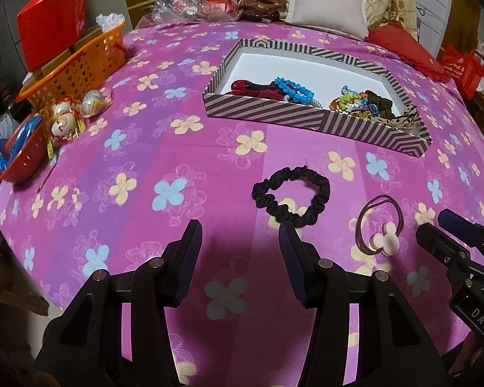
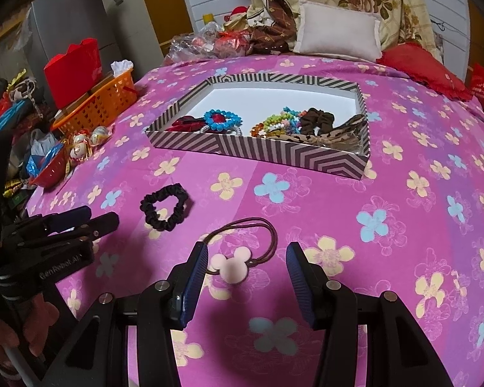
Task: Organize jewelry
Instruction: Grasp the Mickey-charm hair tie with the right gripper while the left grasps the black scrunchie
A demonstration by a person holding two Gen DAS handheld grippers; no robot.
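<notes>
Left wrist view. The left gripper [image 1: 240, 230] is seen with its jaws apart and nothing between them, only the flowered bedspread [image 1: 138, 148]. The black scrunchie [image 1: 292, 195] lies just ahead of the right-hand finger, flat on the cloth. The brown hair tie [image 1: 381, 222] with its pale mouse-shaped charm is found further to the right, near the right gripper's tips [image 1: 442, 229]. The striped box [image 1: 264, 113] stands well ahead, already holding bracelets and scrunchies.

Right wrist view. The right gripper [image 2: 247, 258] is likewise held apart and empty; the hair tie's charm [image 2: 230, 266] lies between the two fingers, nearer the left-hand one, with the cord loops [image 2: 258, 225] trailing forward. Contact with the pads cannot be confirmed. The scrunchie [image 2: 164, 208] is ahead and to the left; the box [image 2: 293, 156] is well ahead.

Handling, judged: both items are light and limp. The tie's cord is thin and likely to slip; the rigid charm is judged the better grasp point. The scrunchie is soft and bulky, and can be pinched anywhere on its gathered band.
</notes>
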